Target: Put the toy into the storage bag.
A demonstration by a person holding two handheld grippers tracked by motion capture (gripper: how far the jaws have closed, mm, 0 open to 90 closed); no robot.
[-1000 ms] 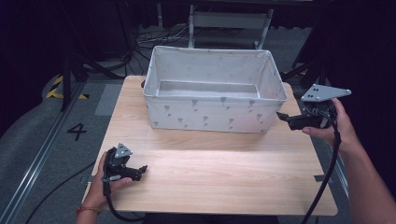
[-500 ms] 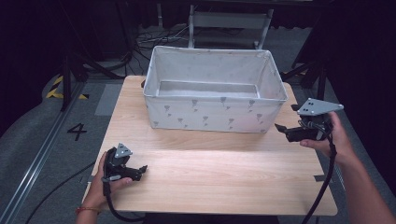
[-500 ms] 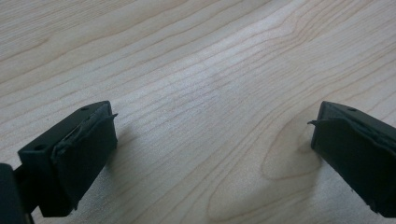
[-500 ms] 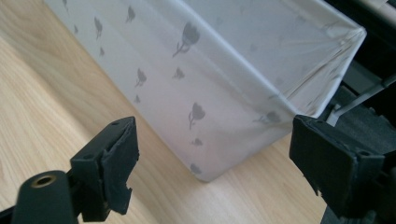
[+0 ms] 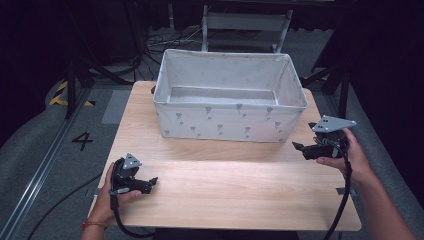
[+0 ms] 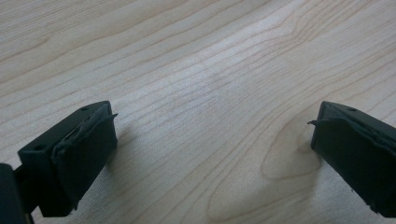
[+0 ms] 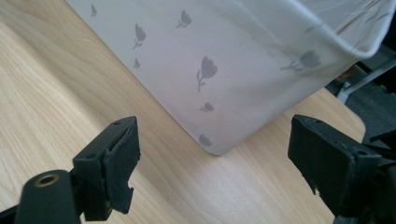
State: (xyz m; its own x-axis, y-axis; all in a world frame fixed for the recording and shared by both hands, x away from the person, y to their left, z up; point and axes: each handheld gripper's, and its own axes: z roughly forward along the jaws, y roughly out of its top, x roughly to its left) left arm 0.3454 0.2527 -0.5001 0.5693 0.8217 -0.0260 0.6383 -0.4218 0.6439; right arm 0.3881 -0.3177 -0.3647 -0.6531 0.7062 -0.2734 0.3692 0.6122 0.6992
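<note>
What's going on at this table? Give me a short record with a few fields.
Table: light wooden top
Fabric bin: white with a grey flower print, at the far side of the table, nothing visible inside
Left gripper: low over bare wood, jaws open, nothing between them
Right gripper: near the bin's right front corner, jaws open, nothing held

Bright overhead light on the table (image 5: 225,185), dark surroundings, soft shadows, slightly blurred.
</note>
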